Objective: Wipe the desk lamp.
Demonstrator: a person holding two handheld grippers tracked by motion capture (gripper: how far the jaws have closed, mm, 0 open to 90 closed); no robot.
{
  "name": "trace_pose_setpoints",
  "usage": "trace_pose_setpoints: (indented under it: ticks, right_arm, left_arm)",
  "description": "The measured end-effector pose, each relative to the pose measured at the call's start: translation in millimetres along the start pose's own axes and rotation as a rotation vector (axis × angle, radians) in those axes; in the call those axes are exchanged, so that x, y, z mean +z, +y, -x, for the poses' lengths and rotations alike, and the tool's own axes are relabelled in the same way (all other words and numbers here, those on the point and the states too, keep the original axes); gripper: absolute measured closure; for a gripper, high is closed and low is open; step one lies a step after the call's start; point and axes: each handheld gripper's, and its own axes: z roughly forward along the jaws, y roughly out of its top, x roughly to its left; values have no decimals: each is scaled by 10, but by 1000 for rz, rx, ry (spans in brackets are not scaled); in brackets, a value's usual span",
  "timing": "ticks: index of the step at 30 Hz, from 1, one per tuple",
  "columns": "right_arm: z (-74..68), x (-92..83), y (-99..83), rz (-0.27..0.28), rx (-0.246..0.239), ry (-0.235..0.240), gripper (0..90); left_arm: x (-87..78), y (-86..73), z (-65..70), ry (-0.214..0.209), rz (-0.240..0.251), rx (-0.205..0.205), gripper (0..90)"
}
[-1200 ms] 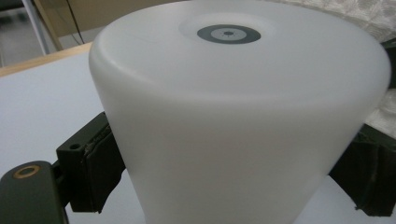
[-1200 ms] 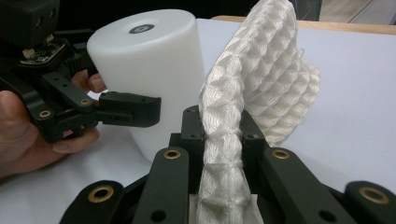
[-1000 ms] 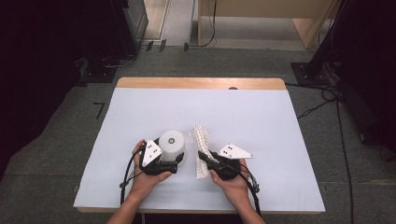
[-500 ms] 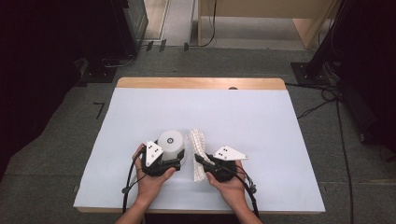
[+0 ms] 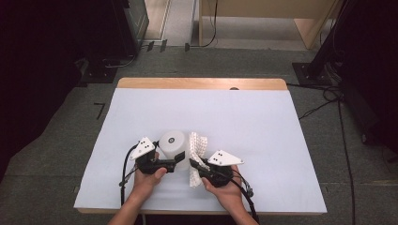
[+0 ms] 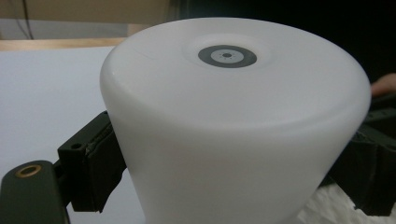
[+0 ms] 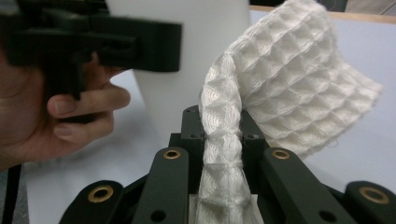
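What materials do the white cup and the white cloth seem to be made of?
The white cup looks like smooth, matte, slightly translucent plastic: it has an even surface with soft glow. The white cloth looks like woven cotton with a waffle texture: raised squares and loose fibres show.

- The place reads as a lab or a recording room, not a home or a kitchen.
- A small wooden worktop (image 5: pixel 202 83) stands alone in the middle of the floor, covered by a plain pale sheet (image 5: pixel 244 126) that leaves only the far wooden edge bare.
- The floor is grey carpet (image 5: pixel 61 154), with a small black corner mark (image 5: pixel 100 110) on it just left of the worktop.
- Black cables (image 5: pixel 345 140) trail loose across the carpet on the right.
- Dark stands and black equipment (image 5: pixel 112 33) fill the unlit left and right sides.
- Behind the worktop stands light wooden furniture (image 5: pixel 263 18), with more cables hanging below it.
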Motion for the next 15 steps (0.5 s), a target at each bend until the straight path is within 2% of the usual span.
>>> trace_pose_setpoints:
  ticks: [5, 8, 10, 15]
  right_arm:
    - [66, -78, 49, 31, 9, -16, 782]
    - [84, -128, 92, 57, 8, -18, 782]
    - [80, -160, 119, 74, 6, -18, 783]
    - [60, -207, 164, 101, -11, -7, 783]
  left_arm:
    - [50, -15, 60, -58, -46, 56, 88]
    - [106, -42, 103, -62, -88, 88, 88]
    - [133, -54, 113, -67, -109, 92, 88]
    - [130, -45, 106, -78, -120, 99, 88]
